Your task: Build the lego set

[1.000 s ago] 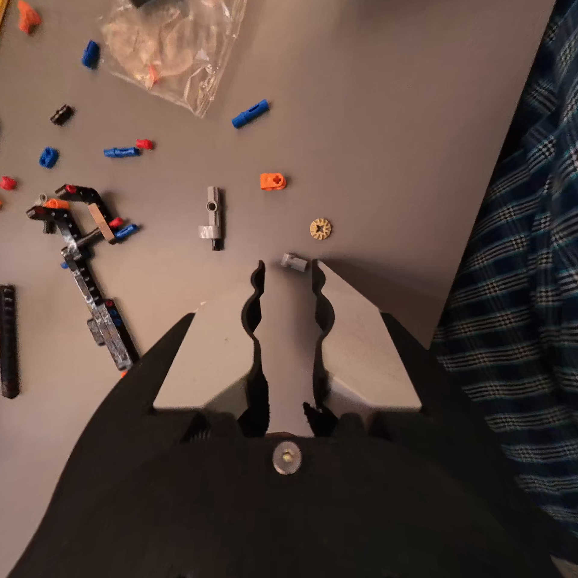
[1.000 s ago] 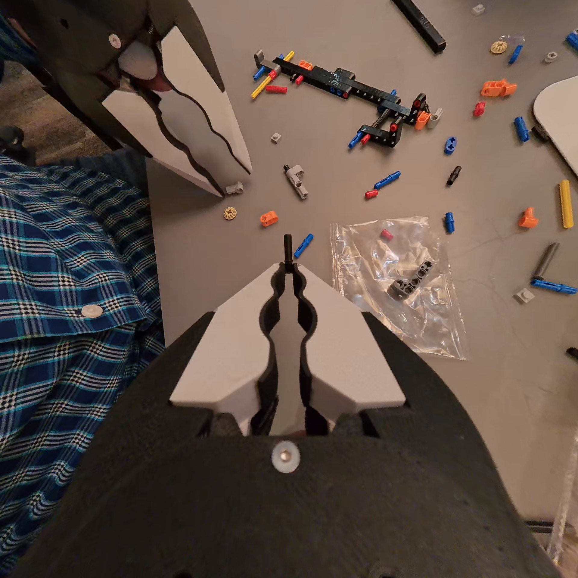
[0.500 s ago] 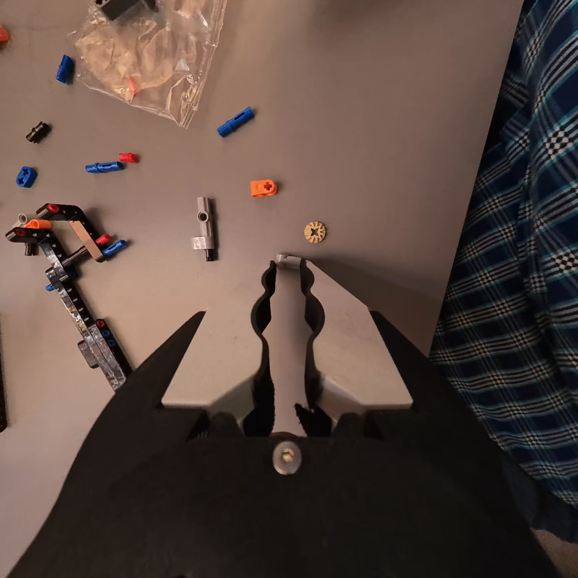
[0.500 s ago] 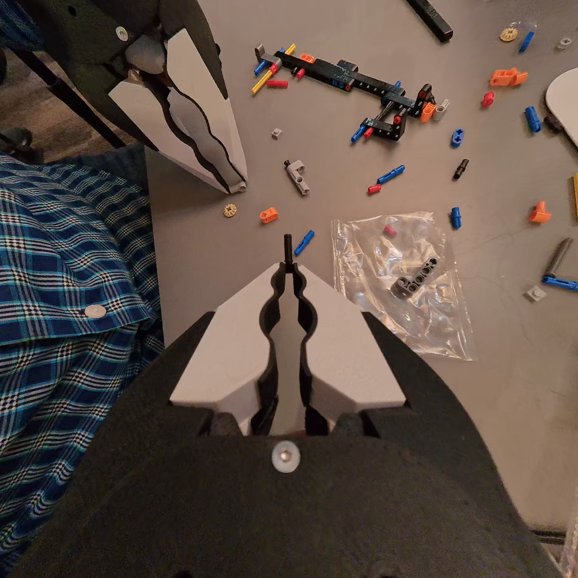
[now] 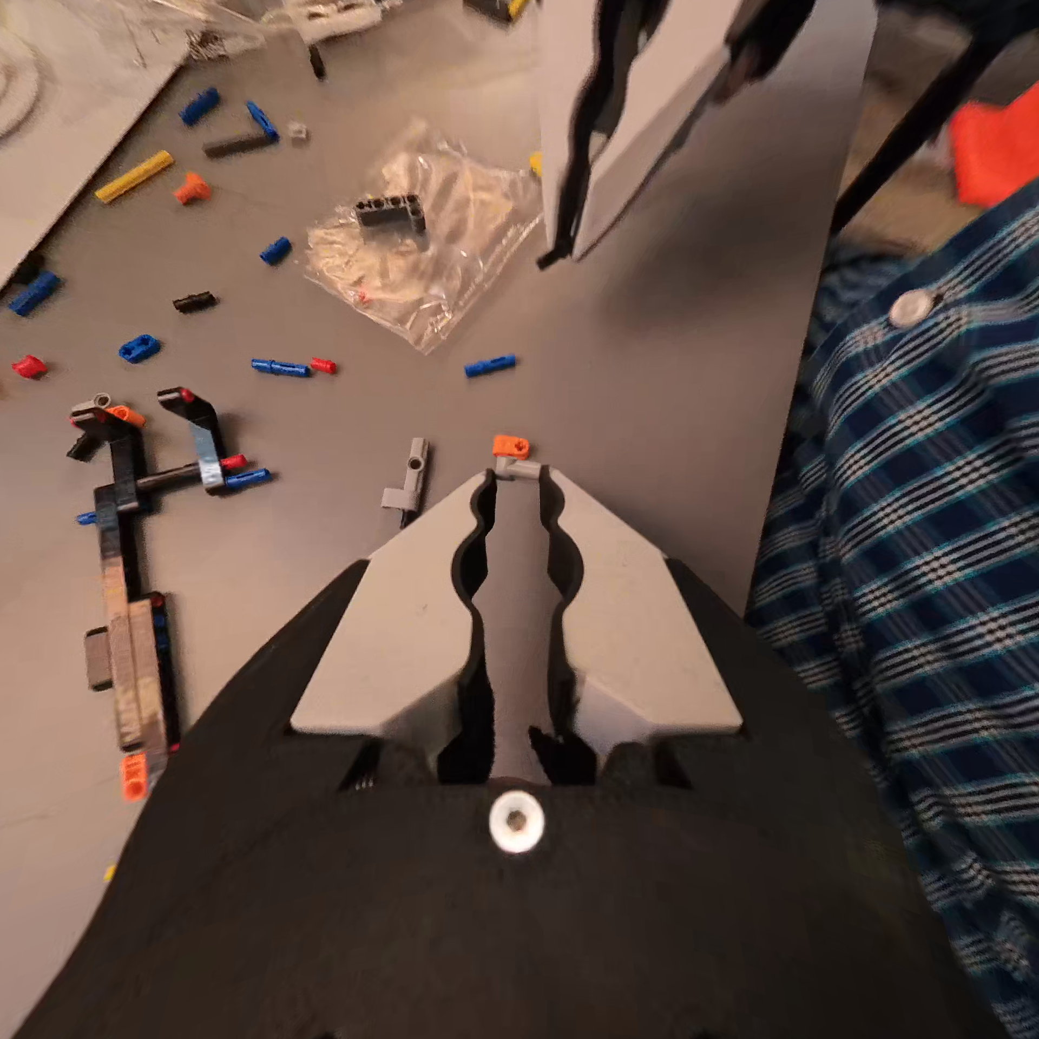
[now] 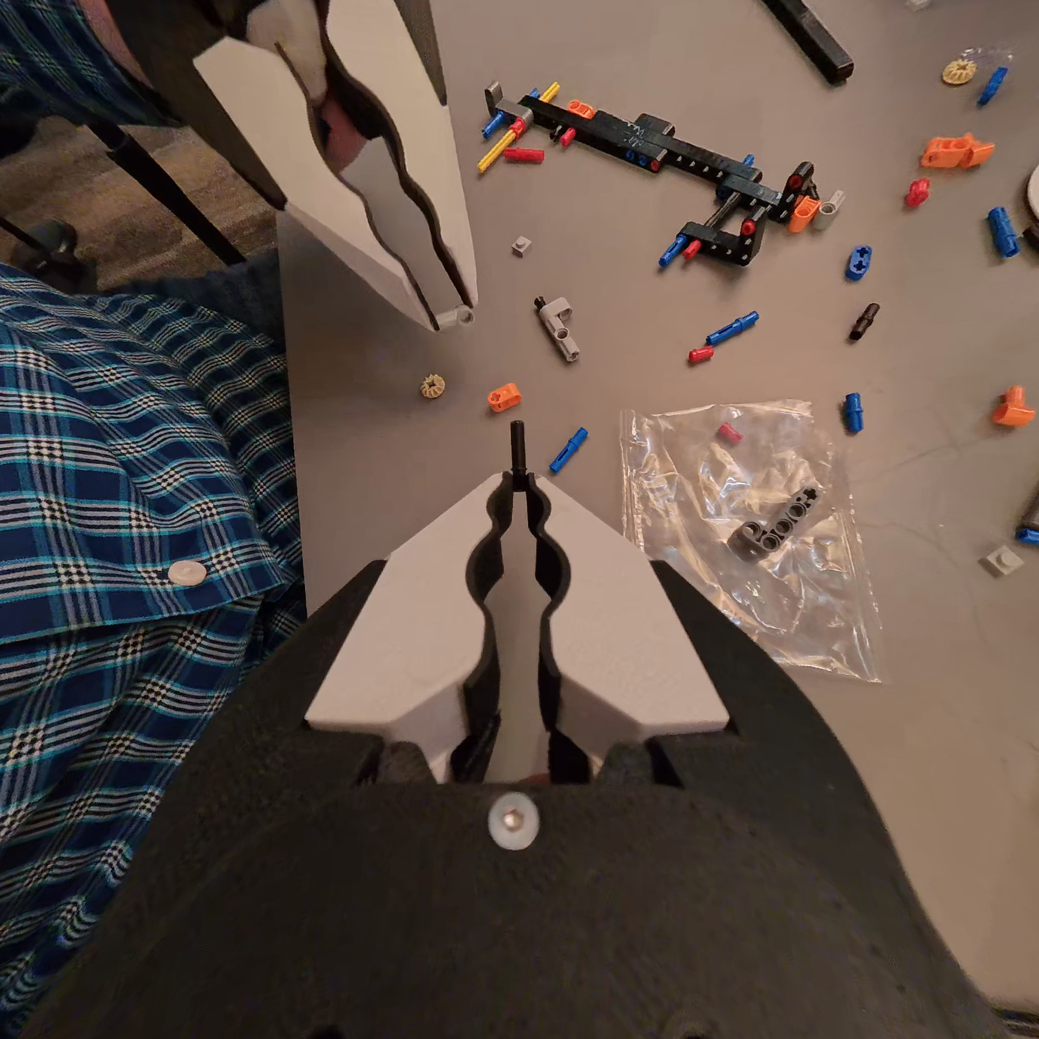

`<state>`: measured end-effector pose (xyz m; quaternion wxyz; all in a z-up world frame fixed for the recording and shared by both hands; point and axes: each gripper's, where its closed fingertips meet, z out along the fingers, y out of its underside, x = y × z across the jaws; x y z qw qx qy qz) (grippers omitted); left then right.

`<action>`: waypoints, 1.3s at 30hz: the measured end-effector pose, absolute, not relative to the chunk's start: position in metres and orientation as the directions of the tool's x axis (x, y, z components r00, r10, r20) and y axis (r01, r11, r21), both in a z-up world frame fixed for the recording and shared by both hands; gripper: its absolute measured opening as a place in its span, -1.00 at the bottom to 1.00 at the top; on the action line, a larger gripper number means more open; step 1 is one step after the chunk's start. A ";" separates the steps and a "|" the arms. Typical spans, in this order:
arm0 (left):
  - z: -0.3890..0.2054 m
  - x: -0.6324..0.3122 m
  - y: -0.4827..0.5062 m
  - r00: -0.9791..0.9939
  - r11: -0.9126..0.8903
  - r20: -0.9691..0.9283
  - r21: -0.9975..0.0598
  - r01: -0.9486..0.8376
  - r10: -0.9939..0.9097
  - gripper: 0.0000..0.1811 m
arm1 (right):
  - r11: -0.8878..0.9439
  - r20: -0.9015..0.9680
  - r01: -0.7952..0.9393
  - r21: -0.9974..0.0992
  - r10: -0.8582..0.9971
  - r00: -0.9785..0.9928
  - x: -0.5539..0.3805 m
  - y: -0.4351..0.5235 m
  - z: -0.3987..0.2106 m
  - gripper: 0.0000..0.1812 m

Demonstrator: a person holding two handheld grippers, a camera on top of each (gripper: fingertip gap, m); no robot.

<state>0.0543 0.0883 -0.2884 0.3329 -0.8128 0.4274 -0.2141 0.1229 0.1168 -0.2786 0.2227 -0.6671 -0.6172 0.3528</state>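
Observation:
My left gripper (image 5: 517,475) is shut on a small grey connector (image 5: 520,468) held crosswise at its tips, just above the grey table (image 5: 646,393). It also shows in the right wrist view (image 6: 452,315) at upper left with the grey connector (image 6: 456,316). My right gripper (image 6: 520,482) is shut on a black pin (image 6: 516,447) that sticks out forward. It shows blurred in the left wrist view (image 5: 562,256). The partly built black beam assembly (image 6: 674,152) lies at the far side; it is at the left in the left wrist view (image 5: 121,506).
Loose parts lie about: an orange connector (image 6: 504,397), a tan gear (image 6: 432,386), a grey pin connector (image 6: 556,326), a blue pin (image 6: 568,450). A clear bag (image 6: 748,528) holds a grey beam. A person's plaid shirt (image 6: 112,450) is at the table's near edge. Across from one pair of fingers to the other is roughly 8 cm. The tan gear (image 6: 432,386) is about 4 cm from my left fingertips and 10 cm from my right.
My left gripper closed on the small grey connector and rose with it, tilting up toward the far table. My right gripper kept hold of the black pin and barely moved.

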 end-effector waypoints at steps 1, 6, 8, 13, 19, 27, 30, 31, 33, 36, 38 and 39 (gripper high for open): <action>-0.286 0.055 0.090 0.553 -0.431 0.095 -0.739 -0.518 -0.827 -0.86 | -0.139 -0.196 0.666 -0.733 0.981 -0.011 0.123 0.117 -0.278 -0.97; -0.281 0.054 0.094 0.571 -0.475 0.180 -0.771 -0.424 -0.801 -0.86 | -0.140 -0.197 0.664 -0.734 0.980 -0.011 0.123 0.117 -0.278 -0.97; -0.284 0.053 0.095 0.575 -0.479 0.178 -0.767 -0.427 -0.798 -0.86 | -0.141 -0.197 0.663 -0.735 0.980 -0.009 0.124 0.117 -0.278 -0.97; -0.291 0.049 0.104 0.604 -0.466 0.087 -0.725 -0.507 -0.792 -0.86 | -0.149 -0.200 0.662 -0.735 0.980 -0.002 0.126 0.119 -0.278 -0.97; -0.299 0.049 0.131 0.591 -0.414 -0.080 -0.639 -0.648 -0.802 -0.86 | -0.148 -0.197 0.666 -0.731 0.980 0.002 0.128 0.121 -0.280 -0.97; -0.309 0.051 0.160 0.601 -0.419 -0.143 -0.590 -0.690 -0.787 -0.86 | -0.164 -0.207 0.668 -0.726 0.978 0.016 0.131 0.124 -0.284 -0.97; -0.315 0.050 0.165 0.596 -0.423 -0.160 -0.563 -0.710 -0.787 -0.85 | -0.163 -0.208 0.670 -0.724 0.978 0.013 0.131 0.124 -0.286 -0.97; -0.316 0.050 0.166 0.594 -0.427 -0.160 -0.554 -0.715 -0.788 -0.85 | -0.163 -0.209 0.671 -0.723 0.978 0.013 0.131 0.124 -0.287 -0.97; -0.321 0.050 0.166 0.592 -0.435 -0.153 -0.539 -0.721 -0.791 -0.85 | -0.162 -0.207 0.674 -0.721 0.978 0.014 0.131 0.125 -0.287 -0.97; -0.324 0.050 0.168 0.593 -0.442 -0.146 -0.534 -0.721 -0.792 -0.82 | -0.163 -0.205 0.674 -0.721 0.979 0.018 0.133 0.126 -0.287 -0.97; -0.323 0.051 0.168 0.598 -0.449 -0.131 -0.540 -0.712 -0.791 -0.77 | -0.164 -0.203 0.673 -0.721 0.979 0.021 0.134 0.127 -0.286 -0.97; -0.322 0.051 0.169 0.601 -0.450 -0.129 -0.545 -0.707 -0.788 -0.74 | -0.163 -0.200 0.674 -0.721 0.980 0.023 0.135 0.128 -0.286 -0.97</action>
